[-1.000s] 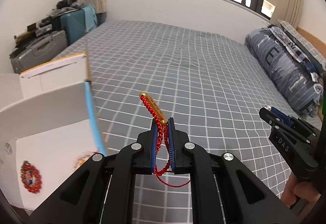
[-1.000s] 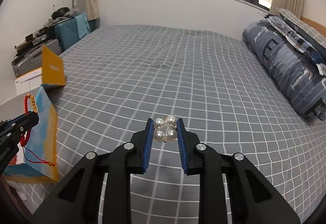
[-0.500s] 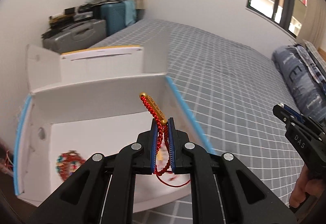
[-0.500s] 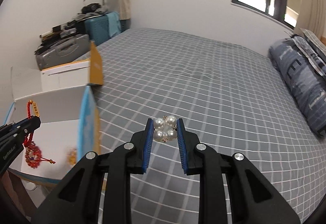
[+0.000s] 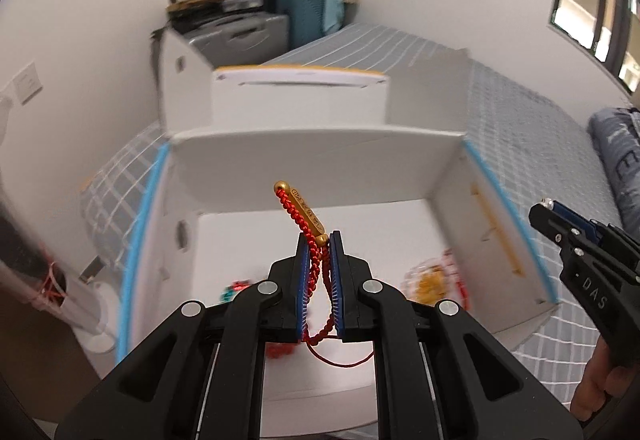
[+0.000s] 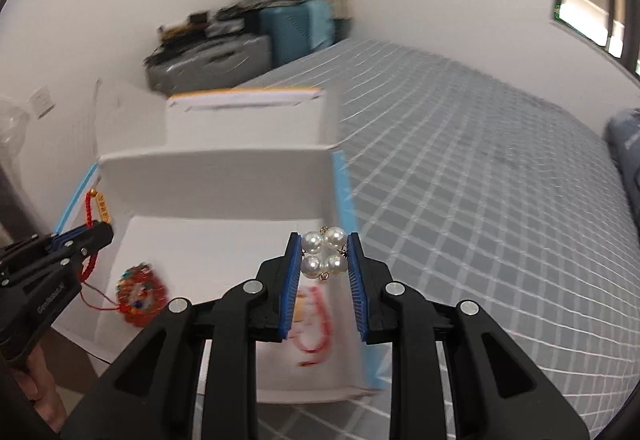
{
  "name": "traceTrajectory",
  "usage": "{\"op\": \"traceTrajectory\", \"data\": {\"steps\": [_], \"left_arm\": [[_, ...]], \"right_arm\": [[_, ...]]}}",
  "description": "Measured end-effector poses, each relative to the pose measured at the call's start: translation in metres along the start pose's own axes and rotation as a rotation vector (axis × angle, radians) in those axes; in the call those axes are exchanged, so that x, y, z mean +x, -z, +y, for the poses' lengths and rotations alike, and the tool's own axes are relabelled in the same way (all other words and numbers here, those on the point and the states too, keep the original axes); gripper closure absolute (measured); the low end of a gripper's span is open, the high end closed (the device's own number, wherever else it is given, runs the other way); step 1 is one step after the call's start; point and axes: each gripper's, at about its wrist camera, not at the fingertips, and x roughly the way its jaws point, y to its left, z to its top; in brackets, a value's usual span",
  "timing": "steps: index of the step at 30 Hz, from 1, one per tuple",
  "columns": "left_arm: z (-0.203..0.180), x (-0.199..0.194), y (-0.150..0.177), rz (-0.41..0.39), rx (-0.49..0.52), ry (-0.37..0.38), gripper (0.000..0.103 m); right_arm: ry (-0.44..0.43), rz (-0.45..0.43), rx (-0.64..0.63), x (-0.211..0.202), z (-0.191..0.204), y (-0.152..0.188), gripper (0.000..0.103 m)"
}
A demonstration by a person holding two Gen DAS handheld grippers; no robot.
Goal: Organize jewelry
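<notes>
Bed: wide mattress under a grey sheet with a white grid pattern [image 6: 480, 168], running back to the white wall.
On it, near corner: open white cardboard box with blue-edged flaps [image 5: 320, 156], sitting right at the bed's edge.
On it, far right: rolled dark-blue patterned quilt [image 5: 616, 156], lying well apart from the box.

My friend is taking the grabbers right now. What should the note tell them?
Left gripper: shut on the red cord bracelet with the gold bar, above the open white box.
Right gripper: shut on the pearl piece, at the box's right wall, next to the bed.
Done: some red beaded jewelry already lies in the box.
Left: set both held pieces inside and let go.
</notes>
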Motion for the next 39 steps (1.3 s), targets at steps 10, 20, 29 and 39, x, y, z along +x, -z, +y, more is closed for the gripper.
{"op": "traceTrajectory", "data": {"steps": [10,20,29,39], "left_arm": [[0.033,0.036,0.015,0.134,-0.012,-0.036,0.093],[0.034,0.047,0.017,0.173,0.005,-0.048,0.09],[0.034,0.035,0.015,0.119,0.001,-0.105,0.04],[0.034,-0.022,0.02,-0.037,-0.009,-0.099,0.006]], "right_arm": [[-0.025,0.165,-0.049,0.052,0.031,0.015,0.081],[0.006,0.182,-0.06,0.061,0.029,0.017,0.08],[0.013,0.147,-0.037,0.053,0.031,0.015,0.05],[0.013,-0.042,-0.015,-0.006,0.022,0.013,0.007]]}}
